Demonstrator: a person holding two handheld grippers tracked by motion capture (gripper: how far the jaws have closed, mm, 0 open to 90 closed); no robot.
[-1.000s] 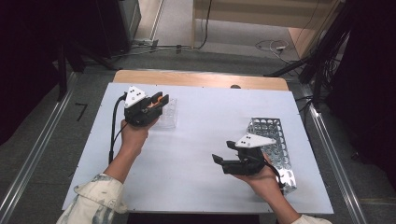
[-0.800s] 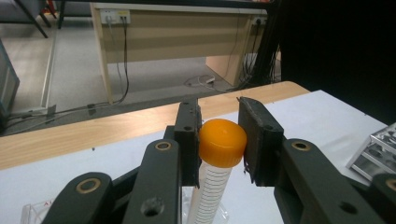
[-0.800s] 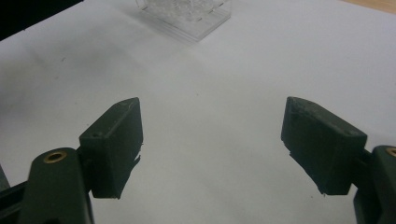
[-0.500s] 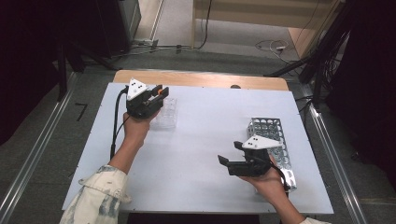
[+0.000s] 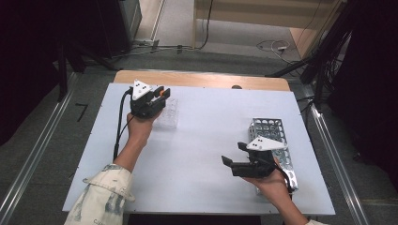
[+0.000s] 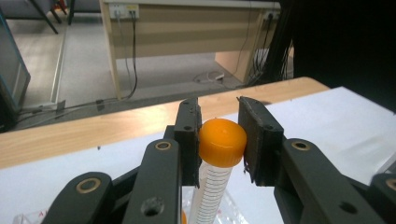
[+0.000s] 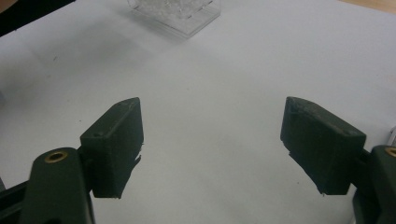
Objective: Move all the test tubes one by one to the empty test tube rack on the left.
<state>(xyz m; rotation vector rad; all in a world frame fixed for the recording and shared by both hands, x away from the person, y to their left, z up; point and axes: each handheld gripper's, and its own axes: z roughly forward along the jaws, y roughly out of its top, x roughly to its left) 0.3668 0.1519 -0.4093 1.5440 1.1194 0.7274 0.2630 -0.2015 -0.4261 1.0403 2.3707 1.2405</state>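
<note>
At the far left of the white table (image 5: 197, 140), the left gripper (image 5: 160, 92) pinches a clear graduated tube (image 6: 212, 191) with an orange cap (image 6: 222, 142); in the left gripper view both black jaws press against the sides of the cap, and the tube hangs down between them, roughly upright. In the high view the orange cap shows between the jaw tips, directly over a clear plastic rack (image 5: 167, 114) that stands on the table just beside the left hand (image 5: 140, 126). Near the right edge of the table, the right gripper (image 5: 234, 154) is held above the bare white surface — its jaws are spread wide, having just been opening, with nothing between them. In the right gripper view the two pads stand well apart over the white tabletop, and the clear plastic rack appears farther off, at the top of that view. A perforated metal rack (image 5: 272, 136) lies on the table just behind and beside the right hand (image 5: 272, 185) — lengthwise along the table's right side. A strip of bare wood (image 5: 206, 79) shows at the table's far edge.
</note>
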